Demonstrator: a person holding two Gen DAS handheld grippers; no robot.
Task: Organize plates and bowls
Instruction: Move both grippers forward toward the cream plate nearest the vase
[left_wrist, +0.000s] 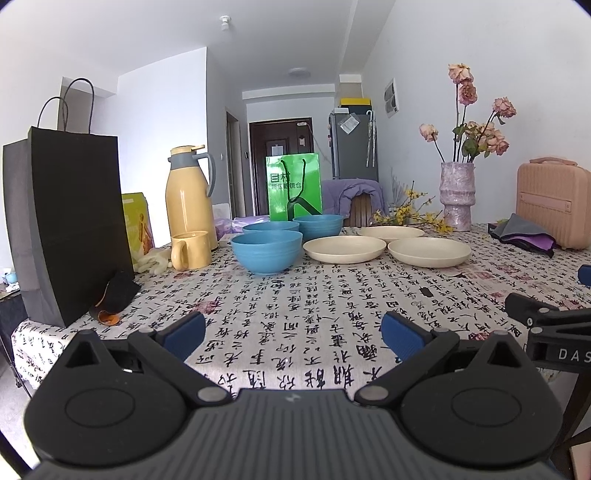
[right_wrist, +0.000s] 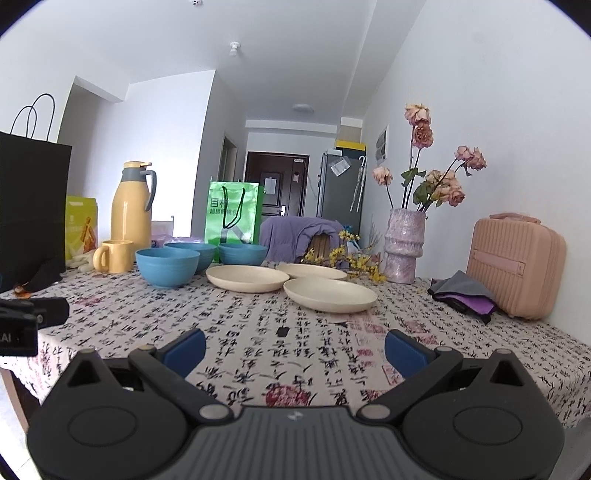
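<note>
The left gripper (left_wrist: 293, 338) has its jaws spread wide with nothing between them, and it hangs over the near part of the table (left_wrist: 332, 314), which has a cloth with black writing. The right gripper (right_wrist: 295, 350) is also wide open and holds nothing. The 3 blue bowls (left_wrist: 266, 253) stand close together at the far middle of the table, each one separate. Just to their right lie the 3 cream plates (left_wrist: 344, 249), side by side and not stacked. A yellow mug (left_wrist: 191, 250) and a yellow flask (left_wrist: 190, 195) stand left of the bowls, and a vase (left_wrist: 457, 195) with dry flowers stands behind the plates.
</note>
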